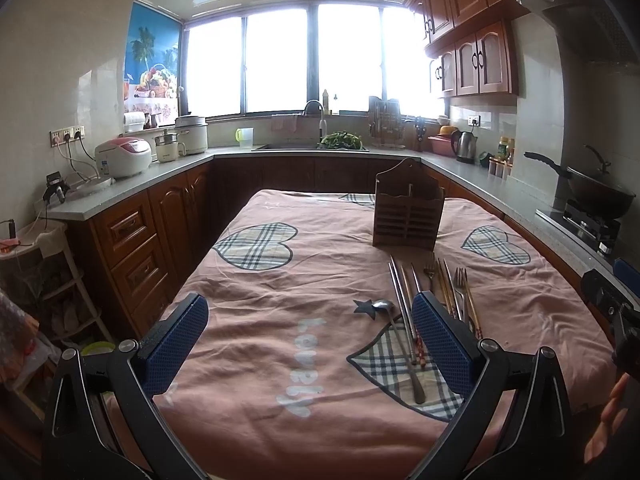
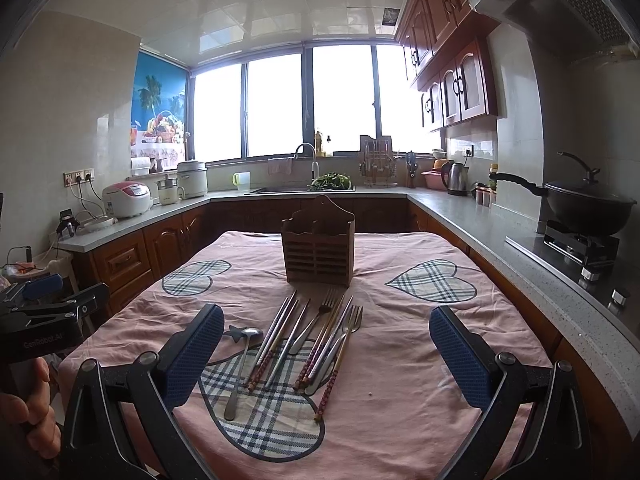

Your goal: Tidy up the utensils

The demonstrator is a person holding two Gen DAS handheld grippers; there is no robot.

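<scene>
A wooden slatted utensil holder stands upright at the far middle of the table; it also shows in the left wrist view. In front of it lie a metal spoon, several chopsticks and forks in a loose row on the pink cloth. In the left wrist view the spoon and chopsticks lie by the right finger. My left gripper is open and empty above the cloth. My right gripper is open and empty, with the utensils between its fingers.
The table carries a pink cloth with plaid hearts. Kitchen counters run around it: rice cookers on the left, a sink at the back, a wok on the stove at right. The other gripper shows at the left edge.
</scene>
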